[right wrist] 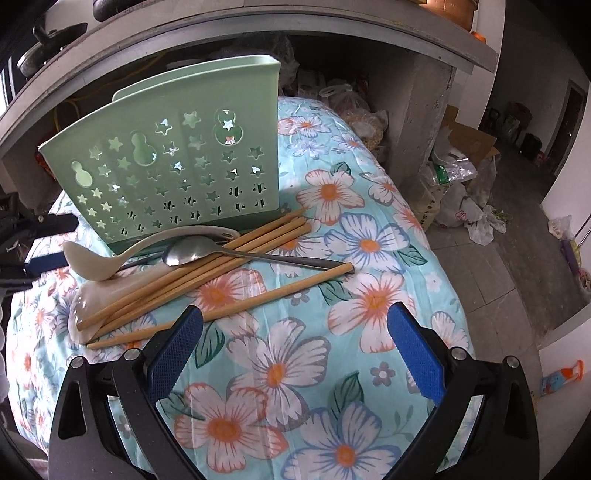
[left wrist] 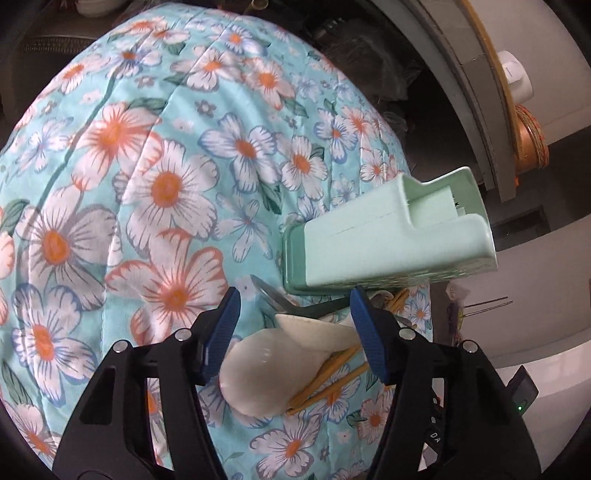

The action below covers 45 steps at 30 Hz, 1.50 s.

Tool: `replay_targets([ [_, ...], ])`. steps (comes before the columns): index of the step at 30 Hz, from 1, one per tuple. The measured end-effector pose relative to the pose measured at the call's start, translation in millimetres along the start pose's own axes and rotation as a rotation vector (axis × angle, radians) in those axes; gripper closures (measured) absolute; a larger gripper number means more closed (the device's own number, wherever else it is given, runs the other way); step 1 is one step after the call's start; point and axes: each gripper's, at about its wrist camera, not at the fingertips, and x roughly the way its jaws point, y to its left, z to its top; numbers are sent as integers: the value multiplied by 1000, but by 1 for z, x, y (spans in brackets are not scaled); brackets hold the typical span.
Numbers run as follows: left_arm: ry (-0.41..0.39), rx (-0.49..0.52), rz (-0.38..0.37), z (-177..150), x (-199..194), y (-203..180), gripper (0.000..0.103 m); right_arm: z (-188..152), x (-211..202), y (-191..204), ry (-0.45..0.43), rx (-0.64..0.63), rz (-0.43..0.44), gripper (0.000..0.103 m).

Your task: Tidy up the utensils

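A pale green utensil holder (right wrist: 166, 166) with star cut-outs stands on the floral cloth (right wrist: 332, 369). In front of it lie two white ceramic spoons (right wrist: 92, 258), a metal spoon (right wrist: 192, 251) and several wooden chopsticks (right wrist: 221, 266) in a loose pile. My left gripper (left wrist: 294, 295) hangs over that pile beside the holder (left wrist: 388, 240). The white spoons (left wrist: 258, 365) lie between its blue pads (left wrist: 221, 332), and I see no pad pressing on them. My right gripper (right wrist: 295, 312) stands wide open just in front of the pile, with its left fingertip over one separate chopstick (right wrist: 277, 291).
The cloth-covered table drops off at the right to a tiled floor with plastic bags (right wrist: 461, 192) and a cardboard box (right wrist: 469, 140). A concrete shelf (right wrist: 258, 22) overhangs behind the holder. The left gripper shows at the left edge (right wrist: 40, 258).
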Motion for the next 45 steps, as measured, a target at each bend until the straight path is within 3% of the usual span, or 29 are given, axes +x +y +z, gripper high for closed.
replay_targets([
  [6, 87, -3, -20, -16, 6, -4, 54, 1, 7, -2, 14, 16, 32, 6],
  [10, 103, 11, -7, -25, 2, -10, 68, 0, 7, -4, 14, 21, 59, 6],
  [19, 79, 39, 117, -30, 9, -26, 86, -7, -6, -34, -35, 89, 83, 5],
  [22, 47, 87, 171, -39, 7, -34, 97, -13, -13, -47, -54, 117, 84, 5],
  [27, -8, 153, 247, -55, 2, -43, 97, -25, -30, -60, -101, 125, 90, 5],
  [37, -51, 195, 262, -72, 0, -44, 95, -39, -55, -68, -186, 125, 96, 5],
  [45, -143, 264, 243, -80, -27, -36, 98, -30, -69, -52, -281, -5, 81, 5],
])
